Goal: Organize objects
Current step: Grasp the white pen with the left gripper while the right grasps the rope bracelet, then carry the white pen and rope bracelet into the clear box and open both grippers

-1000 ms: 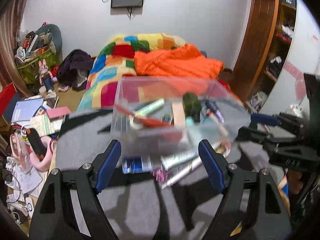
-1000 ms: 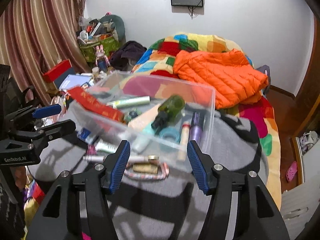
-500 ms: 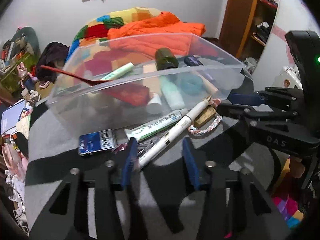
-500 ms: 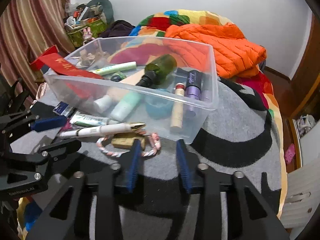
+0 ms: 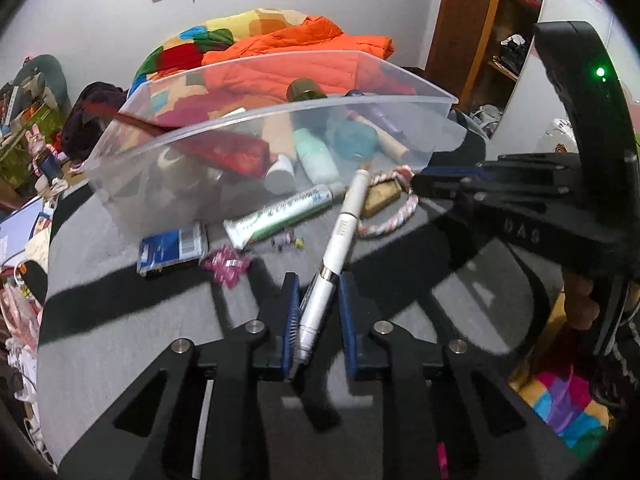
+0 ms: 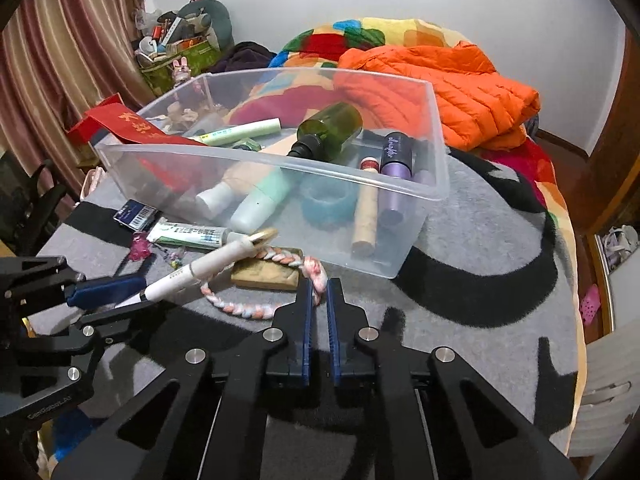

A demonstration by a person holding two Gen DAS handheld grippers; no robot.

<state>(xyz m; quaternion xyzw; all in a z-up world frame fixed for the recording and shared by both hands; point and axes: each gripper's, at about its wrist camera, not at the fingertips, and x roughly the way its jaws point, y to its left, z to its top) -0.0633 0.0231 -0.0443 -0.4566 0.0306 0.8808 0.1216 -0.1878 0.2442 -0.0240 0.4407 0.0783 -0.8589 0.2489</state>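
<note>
L gripper clamped 1 white pen, tip aimed at 1 clear bin. R gripper nipped 1 braided rope loop near the bin; jaws nearly touching. 1 toothpaste tube, 1 blue card outside, left.

The left claw is clamped on something white, while the right claw is closed on a pink braid.

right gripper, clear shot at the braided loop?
Probably yes: the right gripper sits at the braided loop, nothing between. Its jaws are nearly shut, so they must open first.
</note>
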